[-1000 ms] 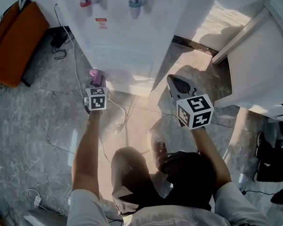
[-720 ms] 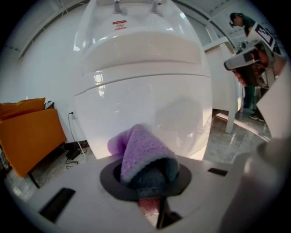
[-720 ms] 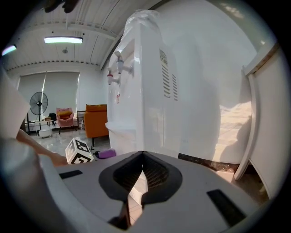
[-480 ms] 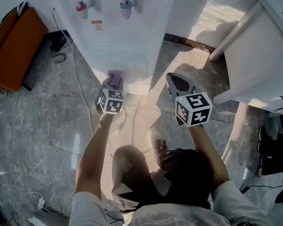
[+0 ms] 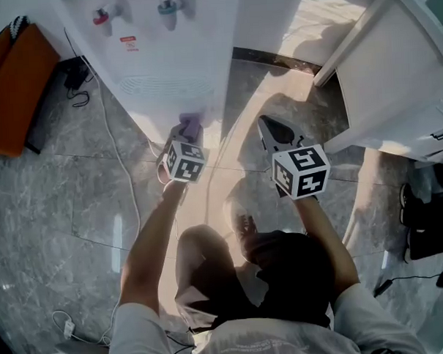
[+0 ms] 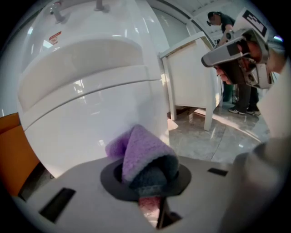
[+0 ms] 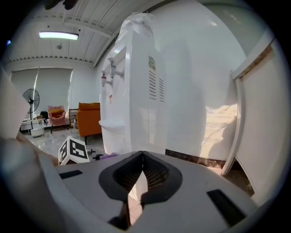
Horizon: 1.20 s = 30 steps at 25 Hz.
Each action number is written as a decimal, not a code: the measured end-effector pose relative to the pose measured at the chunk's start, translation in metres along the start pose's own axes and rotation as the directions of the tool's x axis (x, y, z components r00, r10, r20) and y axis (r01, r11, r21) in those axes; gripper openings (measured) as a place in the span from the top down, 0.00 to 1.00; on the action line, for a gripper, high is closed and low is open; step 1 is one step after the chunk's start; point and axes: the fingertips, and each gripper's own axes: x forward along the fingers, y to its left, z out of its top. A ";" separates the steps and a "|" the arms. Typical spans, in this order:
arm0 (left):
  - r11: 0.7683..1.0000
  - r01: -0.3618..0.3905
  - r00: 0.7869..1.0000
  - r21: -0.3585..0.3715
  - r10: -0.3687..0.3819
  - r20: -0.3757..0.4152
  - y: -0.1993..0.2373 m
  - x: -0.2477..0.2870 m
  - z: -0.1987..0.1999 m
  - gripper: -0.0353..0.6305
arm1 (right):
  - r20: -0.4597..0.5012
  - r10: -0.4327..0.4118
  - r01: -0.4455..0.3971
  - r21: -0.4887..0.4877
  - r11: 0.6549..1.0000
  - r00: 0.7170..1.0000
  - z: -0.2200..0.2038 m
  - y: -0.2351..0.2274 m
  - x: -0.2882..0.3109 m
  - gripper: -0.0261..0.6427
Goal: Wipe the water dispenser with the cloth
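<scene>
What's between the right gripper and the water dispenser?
Only bare marble floor; the head view shows nothing else between the right gripper and the water dispenser.

place: lounge-like room | signs: water dispenser; orange sofa; standing fan; marble-tiled floor
</scene>
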 end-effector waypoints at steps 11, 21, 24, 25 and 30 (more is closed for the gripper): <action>0.970 0.179 0.981 0.167 -0.188 0.041 -0.070 0.005 0.031 0.85 | -0.008 0.003 -0.003 0.005 1.000 1.000 -0.004 0.004 -0.003 0.94; 0.983 0.060 0.995 0.172 -0.046 -0.084 0.017 -0.018 -0.066 0.85 | -0.018 0.044 -0.044 -0.003 0.999 0.999 -0.005 0.022 0.008 0.94; 0.996 -0.041 0.991 0.082 0.052 -0.127 0.063 -0.024 -0.101 0.85 | -0.021 0.051 -0.051 -0.005 0.999 0.998 -0.006 0.023 0.009 0.94; 0.996 -0.075 0.987 0.055 0.082 -0.136 0.078 -0.025 -0.108 0.85 | -0.022 0.052 -0.052 -0.005 0.999 0.998 -0.006 0.024 0.010 0.94; 0.978 -0.188 0.961 -0.085 0.165 -0.222 0.141 -0.018 -0.142 0.85 | -0.029 0.060 -0.060 0.003 0.998 0.998 -0.008 0.025 0.012 0.94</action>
